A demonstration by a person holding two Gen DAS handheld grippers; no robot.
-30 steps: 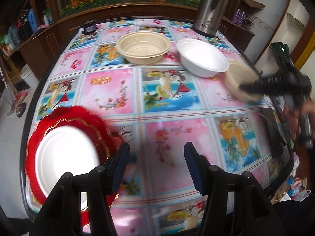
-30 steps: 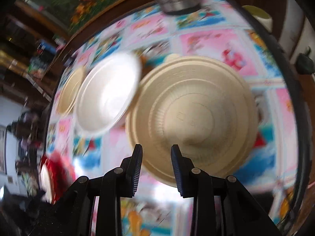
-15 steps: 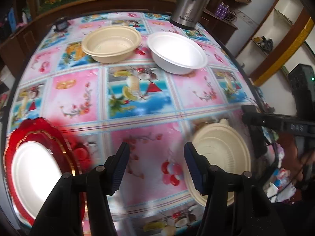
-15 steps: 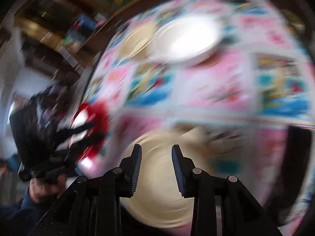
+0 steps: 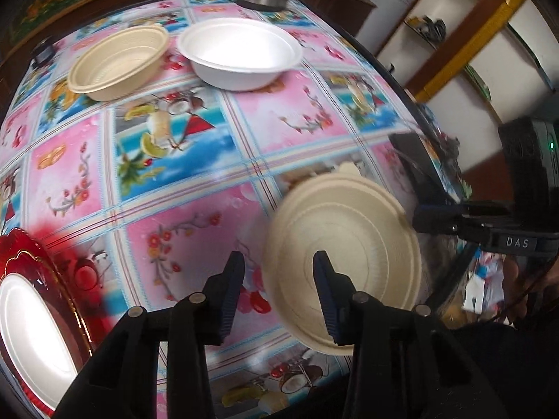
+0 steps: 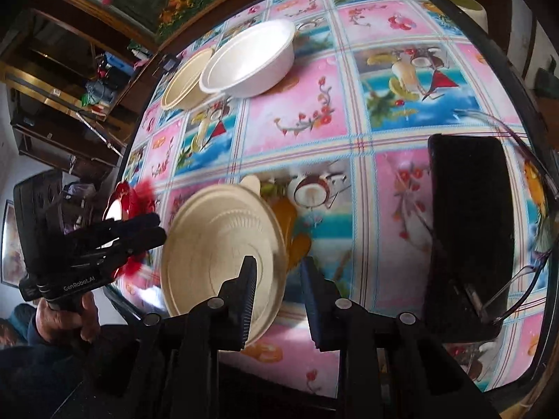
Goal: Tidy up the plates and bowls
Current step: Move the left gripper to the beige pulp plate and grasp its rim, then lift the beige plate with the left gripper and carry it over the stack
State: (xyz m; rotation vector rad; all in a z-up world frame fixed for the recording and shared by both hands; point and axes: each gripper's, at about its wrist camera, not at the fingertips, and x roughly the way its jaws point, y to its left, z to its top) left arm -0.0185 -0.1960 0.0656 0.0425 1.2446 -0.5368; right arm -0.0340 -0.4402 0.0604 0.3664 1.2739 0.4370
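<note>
Table with a glossy pink-and-blue fruit-print cloth. Wood cabinets behind, white shelves on the right. Left to right:
- 1 red plate under 1 white plate
- 1 beige bowl
- 1 white bowl
- 1 beige plate, tilted, near the front edge

Right gripper is clamped on the beige plate's rim. Left gripper jaws just narrowed with the rim between them, not pinched.

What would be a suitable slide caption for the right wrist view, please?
Right tool straddling the rim of a beige plate above the patterned tablecloth, bowls beyond.
</note>
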